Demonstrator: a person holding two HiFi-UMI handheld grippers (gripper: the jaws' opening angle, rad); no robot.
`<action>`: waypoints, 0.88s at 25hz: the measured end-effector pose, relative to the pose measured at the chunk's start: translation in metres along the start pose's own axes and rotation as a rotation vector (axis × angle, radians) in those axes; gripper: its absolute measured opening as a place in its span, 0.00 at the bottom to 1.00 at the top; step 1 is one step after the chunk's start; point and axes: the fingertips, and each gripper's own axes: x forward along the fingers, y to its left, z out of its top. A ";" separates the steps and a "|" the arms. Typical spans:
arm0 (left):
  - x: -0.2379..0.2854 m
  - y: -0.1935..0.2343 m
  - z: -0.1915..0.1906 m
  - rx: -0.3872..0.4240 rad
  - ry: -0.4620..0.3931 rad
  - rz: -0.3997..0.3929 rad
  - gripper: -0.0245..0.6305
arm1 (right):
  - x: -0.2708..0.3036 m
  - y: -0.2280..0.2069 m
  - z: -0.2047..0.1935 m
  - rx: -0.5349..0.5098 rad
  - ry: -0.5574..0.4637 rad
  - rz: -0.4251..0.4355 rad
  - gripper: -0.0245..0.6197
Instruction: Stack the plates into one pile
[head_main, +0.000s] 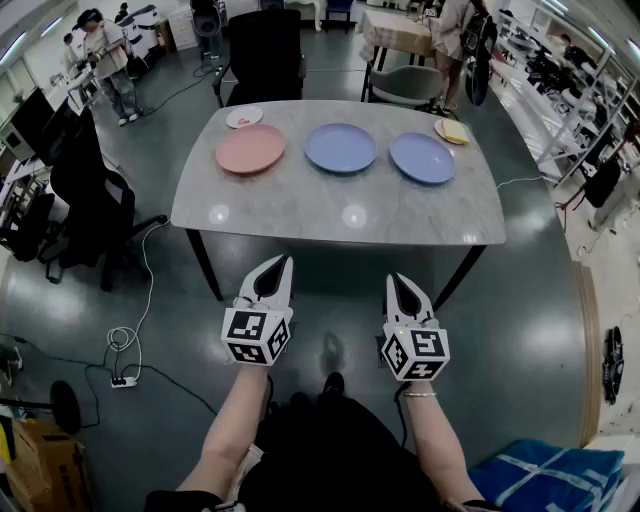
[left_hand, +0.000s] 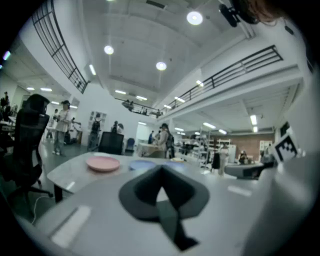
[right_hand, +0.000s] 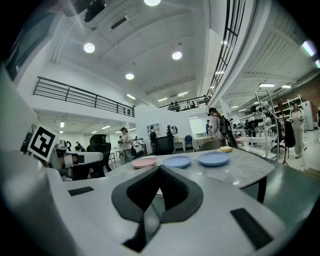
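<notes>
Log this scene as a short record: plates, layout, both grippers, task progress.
plates: pink plate, middle blue plate, right blue plate
layout: one row on the table, apart
extras: left small plate, right small plate, at far corners
left gripper: shut, empty, short of the table
right gripper: shut, empty, short of the table
progress: nothing stacked yet

A large open lab-like office hall, with office chairs (head_main: 265, 50), equipment shelves (right_hand: 265, 112) and a railed mezzanine (right_hand: 80, 95)

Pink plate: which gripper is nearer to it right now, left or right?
Left. The left gripper hangs short of the table, nearly in line with the pink plate; the right gripper hangs level with it but farther right, nearer the right-hand blue plate.
</notes>
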 end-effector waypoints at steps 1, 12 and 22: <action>0.002 -0.001 0.001 0.000 -0.003 -0.001 0.04 | 0.000 -0.002 0.002 -0.003 -0.003 -0.001 0.05; 0.015 -0.004 0.001 0.014 -0.003 0.008 0.05 | 0.005 -0.021 0.013 0.021 -0.037 -0.014 0.05; 0.028 -0.008 0.006 0.017 -0.006 0.032 0.13 | 0.015 -0.038 0.023 0.036 -0.058 0.008 0.05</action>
